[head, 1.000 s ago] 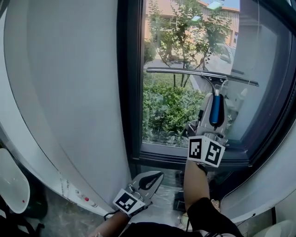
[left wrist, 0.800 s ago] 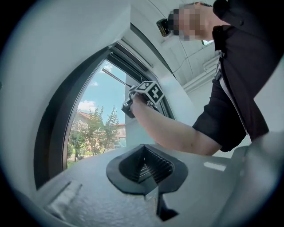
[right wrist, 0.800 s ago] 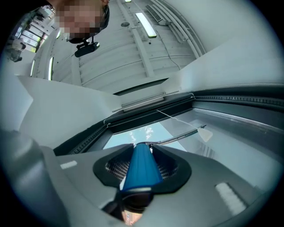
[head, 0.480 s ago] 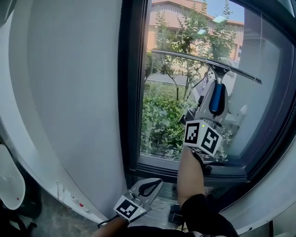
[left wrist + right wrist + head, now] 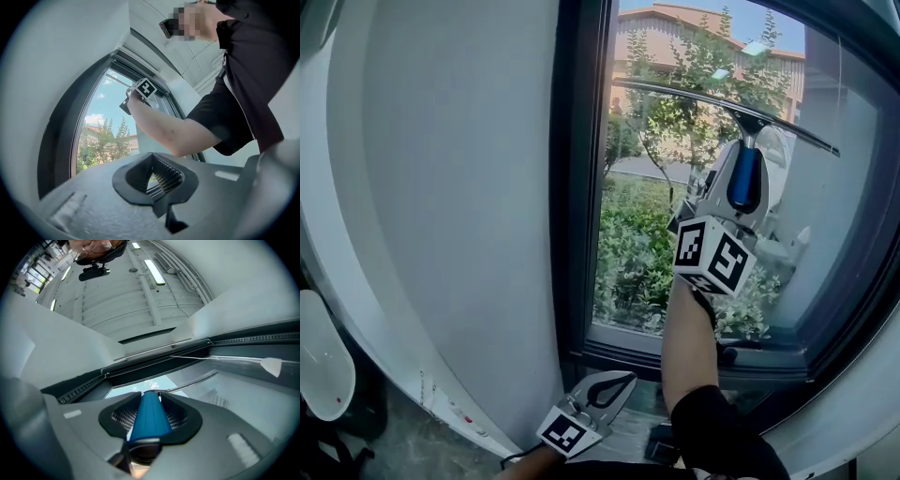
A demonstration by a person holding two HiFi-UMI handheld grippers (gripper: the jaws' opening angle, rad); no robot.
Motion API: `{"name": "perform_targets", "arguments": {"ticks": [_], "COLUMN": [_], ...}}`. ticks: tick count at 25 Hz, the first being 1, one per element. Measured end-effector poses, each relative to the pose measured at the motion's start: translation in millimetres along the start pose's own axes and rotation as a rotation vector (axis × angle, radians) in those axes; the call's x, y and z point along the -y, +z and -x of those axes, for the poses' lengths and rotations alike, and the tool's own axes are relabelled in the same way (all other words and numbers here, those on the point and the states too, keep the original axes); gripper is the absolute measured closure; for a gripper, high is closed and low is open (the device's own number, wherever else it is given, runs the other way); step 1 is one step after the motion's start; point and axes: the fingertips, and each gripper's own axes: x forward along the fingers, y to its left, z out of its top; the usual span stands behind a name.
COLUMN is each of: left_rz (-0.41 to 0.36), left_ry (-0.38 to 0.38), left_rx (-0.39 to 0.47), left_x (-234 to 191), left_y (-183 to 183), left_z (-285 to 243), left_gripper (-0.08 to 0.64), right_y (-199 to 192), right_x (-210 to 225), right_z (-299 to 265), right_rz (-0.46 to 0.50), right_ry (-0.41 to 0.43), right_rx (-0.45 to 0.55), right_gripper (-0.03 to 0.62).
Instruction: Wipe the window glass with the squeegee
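A squeegee with a blue handle (image 5: 744,180) and a long dark blade (image 5: 694,99) lies across the upper part of the window glass (image 5: 642,244). My right gripper (image 5: 742,192) is shut on that blue handle (image 5: 149,417), raised high in front of the pane. The blade's tip (image 5: 197,380) shows against the glass in the right gripper view. My left gripper (image 5: 605,389) hangs low near the sill, shut, with nothing between its jaws. From the left gripper view I look up at the right gripper's marker cube (image 5: 146,88) and the person's arm.
A dark window frame (image 5: 574,187) borders the glass on the left, with a pale curved wall (image 5: 441,187) beside it. The sill (image 5: 675,361) runs below. A white rounded object (image 5: 321,356) stands at the far left. Trees and a building show outside.
My right gripper has carried the squeegee upward along the glass, and the blade has tilted so its right end sits lower. The left gripper stays low near the sill.
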Motion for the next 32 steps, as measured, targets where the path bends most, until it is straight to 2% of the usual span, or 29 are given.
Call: {"name": "perform_targets", "arguments": {"ticks": [7, 16, 32], "left_rz": [0.023, 0.055, 0.067], "left_ry": [-0.001, -0.005, -0.022], "left_rx": [-0.003, -0.005, -0.011], "left_x": [-3.2, -5.6, 3.9], "left_y": [-1.5, -3.2, -3.3], "left_z": [-1.7, -2.1, -4.1], "left_gripper": [0.558, 0.558, 0.558], "right_y": [-5.2, -8.8, -12.6], "right_x": [-5.4, -6.6, -3.6], "right_z": [-5.2, -4.5, 3.4], "right_rz": [0.016, 0.087, 0.089], "right_ry": [-0.009, -0.011, -0.006], "right_rx": [-0.032, -0.045, -0.081], "right_gripper": [0.463, 0.463, 0.463]}}
